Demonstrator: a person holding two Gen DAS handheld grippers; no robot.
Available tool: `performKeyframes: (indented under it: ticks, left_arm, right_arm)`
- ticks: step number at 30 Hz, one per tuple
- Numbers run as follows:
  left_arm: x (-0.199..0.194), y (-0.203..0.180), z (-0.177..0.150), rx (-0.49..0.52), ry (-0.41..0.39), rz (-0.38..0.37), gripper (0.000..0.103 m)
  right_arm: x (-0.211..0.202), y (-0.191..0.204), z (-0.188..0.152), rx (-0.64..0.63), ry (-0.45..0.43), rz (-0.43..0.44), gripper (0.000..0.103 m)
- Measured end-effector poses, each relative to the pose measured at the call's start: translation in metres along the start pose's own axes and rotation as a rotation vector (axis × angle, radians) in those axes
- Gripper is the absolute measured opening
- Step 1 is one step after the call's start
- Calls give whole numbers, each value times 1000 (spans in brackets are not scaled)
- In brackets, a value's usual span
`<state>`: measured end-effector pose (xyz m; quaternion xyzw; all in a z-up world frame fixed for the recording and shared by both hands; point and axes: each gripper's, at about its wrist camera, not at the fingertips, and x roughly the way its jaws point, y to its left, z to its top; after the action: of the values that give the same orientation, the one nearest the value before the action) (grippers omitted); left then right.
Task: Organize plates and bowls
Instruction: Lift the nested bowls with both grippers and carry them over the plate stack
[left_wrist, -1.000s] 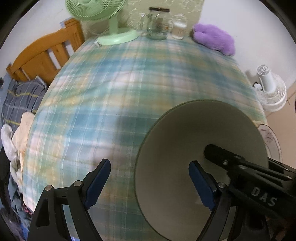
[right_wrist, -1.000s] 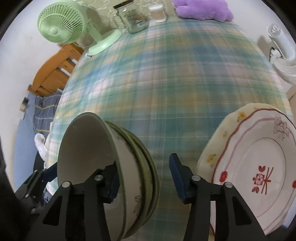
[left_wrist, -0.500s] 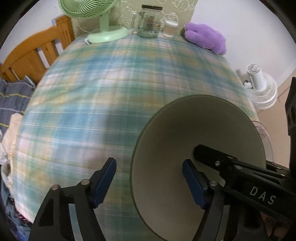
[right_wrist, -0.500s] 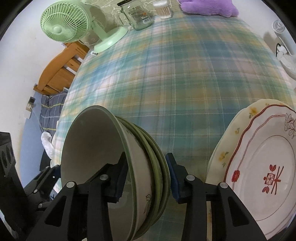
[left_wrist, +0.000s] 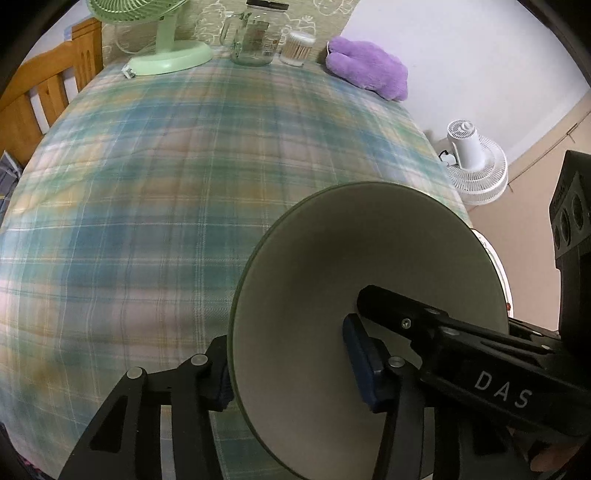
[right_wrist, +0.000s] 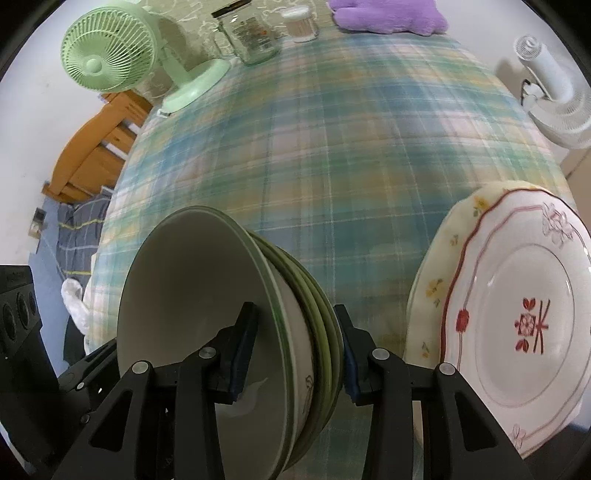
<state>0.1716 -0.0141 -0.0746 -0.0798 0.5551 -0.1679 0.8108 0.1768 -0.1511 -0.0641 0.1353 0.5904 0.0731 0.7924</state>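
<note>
A stack of nested green-rimmed bowls stands near the table's front edge. In the left wrist view the top bowl fills the lower right. My left gripper is shut on the bowl stack's near rim, one pad inside and one outside. My right gripper is shut on the stack's rim from the other side; its black finger also shows in the left wrist view. Two stacked floral plates lie right of the bowls.
A plaid tablecloth covers the table. At the far edge stand a green fan, a glass jar, a cotton swab jar and a purple plush. A wooden chair is left, a white fan right on the floor.
Both grippers have closed onto the bowl stack's rim. The left one moved right until its pads straddled the rim.
</note>
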Motion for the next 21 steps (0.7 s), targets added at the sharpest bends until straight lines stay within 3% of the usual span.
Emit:
performKeyframes:
  ticks: [8, 21]
  left_arm:
    - [-7, 2, 0, 46, 31, -34, 49]
    - [-51, -1, 5, 122, 8, -85, 49]
  right_arm:
    - [-6, 3, -7, 61, 3, -40, 43]
    - [-52, 31, -19, 117, -97, -94, 43]
